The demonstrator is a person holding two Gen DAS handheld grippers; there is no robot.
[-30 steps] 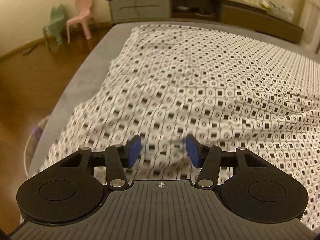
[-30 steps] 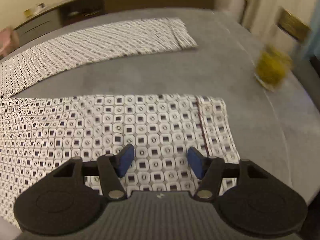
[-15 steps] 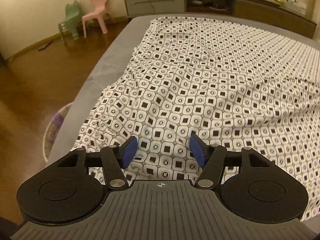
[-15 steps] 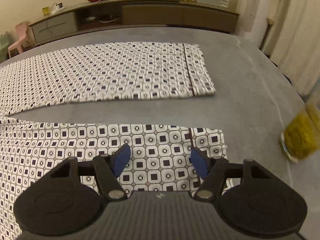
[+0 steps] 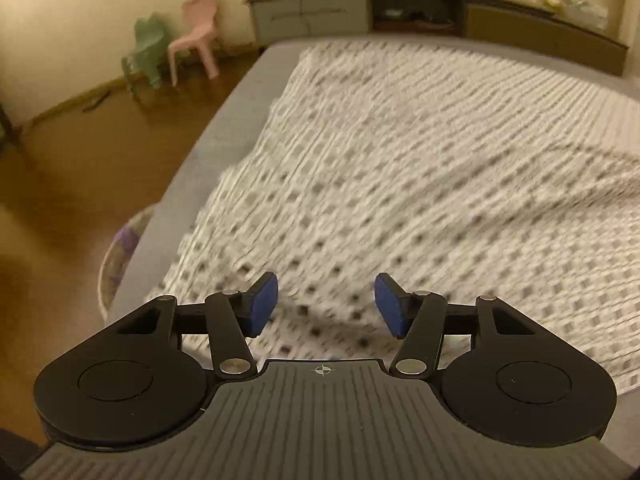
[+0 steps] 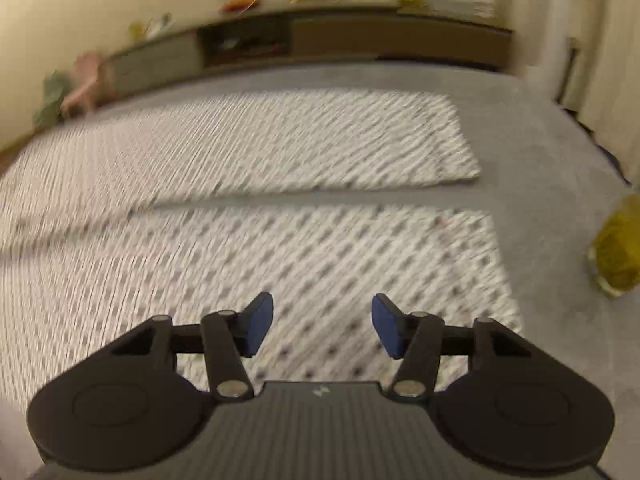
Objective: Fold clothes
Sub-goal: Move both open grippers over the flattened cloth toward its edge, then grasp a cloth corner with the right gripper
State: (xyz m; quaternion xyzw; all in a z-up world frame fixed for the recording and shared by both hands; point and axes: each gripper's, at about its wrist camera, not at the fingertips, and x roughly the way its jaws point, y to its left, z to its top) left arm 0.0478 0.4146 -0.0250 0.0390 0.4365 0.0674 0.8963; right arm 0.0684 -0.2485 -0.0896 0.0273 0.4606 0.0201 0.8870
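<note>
Left wrist view: left gripper (image 5: 326,303), black with two blue pads, jaws apart and closing; the cloth lies under the gap and neither pad presses it.
Right wrist view: right gripper (image 6: 322,323), same build, two blue pads apart and closing, nothing pinched between them.
Garment, count one: white cloth printed with small dark squares (image 5: 400,184), spread flat on the bed; its near edge lies just beneath the left gripper's pads.
Garment legs, count two: in the right wrist view the near leg (image 6: 300,264) runs under the right gripper, and the far leg (image 6: 280,140) lies beyond it; a narrow strip of bed shows between them. Both are blurred.
Surface: grey bed cover (image 6: 532,152), bare past the ends of the two legs.
Container: yellow-green rounded thing (image 6: 618,256) on the bed past the near leg's end; too blurred to say what it holds.
Basket: pale round rim (image 5: 116,252) on the brown wooden floor (image 5: 72,184) beside the bed's edge, something purple inside.
Chairs, count two: one pink (image 5: 196,36), one pale green (image 5: 146,52), on the floor beyond the bed.
Room: long low sideboard (image 5: 420,12) along the cream wall beyond the bed, small blurred items on top.
</note>
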